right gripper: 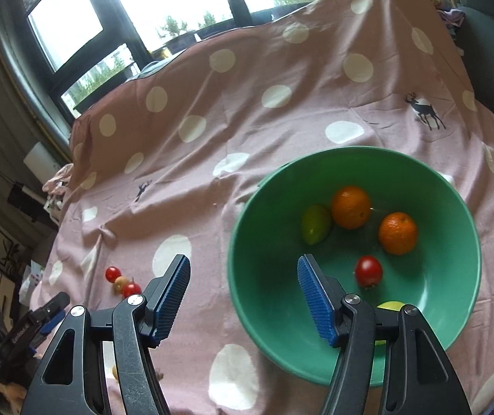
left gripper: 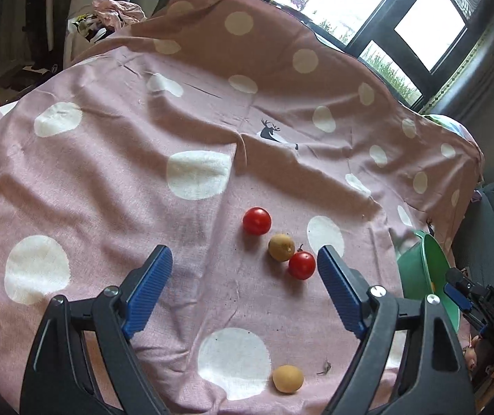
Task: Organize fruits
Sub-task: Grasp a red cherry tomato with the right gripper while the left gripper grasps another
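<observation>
On the pink dotted cloth lie a red tomato (left gripper: pixel 256 220), a brown kiwi (left gripper: pixel 281 247), a second tomato (left gripper: pixel 301 265) and, nearer, a tan round fruit (left gripper: pixel 287 378). My left gripper (left gripper: pixel 245 273) is open and empty above the cloth, just left of them. The green bowl (right gripper: pixel 267 276) holds two oranges (right gripper: pixel 350 206) (right gripper: pixel 398 233), a green fruit (right gripper: pixel 315 224), a tomato (right gripper: pixel 368 271) and a partly hidden yellow-green fruit (right gripper: pixel 390 306). My right gripper (right gripper: pixel 243 288) is open and empty over the bowl's left rim. The bowl's edge also shows in the left wrist view (left gripper: pixel 420 269).
The cloth (left gripper: pixel 108 190) covers a raised hump at the back. Windows stand behind it. The right gripper's body (left gripper: pixel 482 307) shows at the left view's right edge; the left gripper's body (right gripper: pixel 29 325) shows at the right view's left edge. Clutter lies beyond the cloth's left edge.
</observation>
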`<state>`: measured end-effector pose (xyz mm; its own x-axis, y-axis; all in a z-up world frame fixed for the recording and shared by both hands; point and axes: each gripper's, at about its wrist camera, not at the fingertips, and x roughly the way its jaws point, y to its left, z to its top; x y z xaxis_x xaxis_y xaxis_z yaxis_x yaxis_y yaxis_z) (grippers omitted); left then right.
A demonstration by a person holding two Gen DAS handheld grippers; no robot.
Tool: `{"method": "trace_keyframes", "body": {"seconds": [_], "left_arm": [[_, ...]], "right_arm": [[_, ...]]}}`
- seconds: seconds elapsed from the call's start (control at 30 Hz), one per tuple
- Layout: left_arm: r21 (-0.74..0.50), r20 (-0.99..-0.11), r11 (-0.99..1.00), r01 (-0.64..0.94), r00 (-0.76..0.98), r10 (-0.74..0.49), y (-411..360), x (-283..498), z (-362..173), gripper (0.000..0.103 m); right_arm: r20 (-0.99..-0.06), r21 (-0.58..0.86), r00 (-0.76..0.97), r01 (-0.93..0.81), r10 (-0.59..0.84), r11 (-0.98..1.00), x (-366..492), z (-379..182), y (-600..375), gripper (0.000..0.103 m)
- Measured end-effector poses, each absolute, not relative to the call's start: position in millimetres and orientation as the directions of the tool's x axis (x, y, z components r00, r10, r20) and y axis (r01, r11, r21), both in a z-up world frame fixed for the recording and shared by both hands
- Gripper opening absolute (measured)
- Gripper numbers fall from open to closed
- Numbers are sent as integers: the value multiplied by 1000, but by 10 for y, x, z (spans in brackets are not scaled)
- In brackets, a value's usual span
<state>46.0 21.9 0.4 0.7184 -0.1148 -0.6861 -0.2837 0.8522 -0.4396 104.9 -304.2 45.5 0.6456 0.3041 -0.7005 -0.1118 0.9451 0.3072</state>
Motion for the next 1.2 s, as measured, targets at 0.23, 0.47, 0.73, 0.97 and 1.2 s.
{"method": "trace_keyframes", "body": {"seconds": [0.23, 0.47, 0.73, 0.97, 1.2], "left_arm": [[-451, -685, 841, -299, 720, -112, 372, 472, 1, 77], [-474, -685, 821, -318, 719, -117, 483, 466, -14, 66], [-495, -691, 806, -324, 709, -140, 526, 486, -29, 66], [-485, -697, 814, -319, 704, -138, 489, 518, -27, 66], [-450, -712, 854, -262, 682, -165, 283, 718, 25, 66]], "right_arm": [[-711, 355, 542, -272, 447, 894, 1113, 380, -2361, 65], [-794, 308, 422, -342, 438, 888, 1373, 26, -1557, 47], [-842, 268, 366, -353, 396, 897, 1469, -251, -1336, 41], [-837, 270, 353, -396, 417, 877, 1422, -309, -1259, 28], [-831, 302, 363, -345, 423, 889, 1269, -147, -1614, 27]]}}
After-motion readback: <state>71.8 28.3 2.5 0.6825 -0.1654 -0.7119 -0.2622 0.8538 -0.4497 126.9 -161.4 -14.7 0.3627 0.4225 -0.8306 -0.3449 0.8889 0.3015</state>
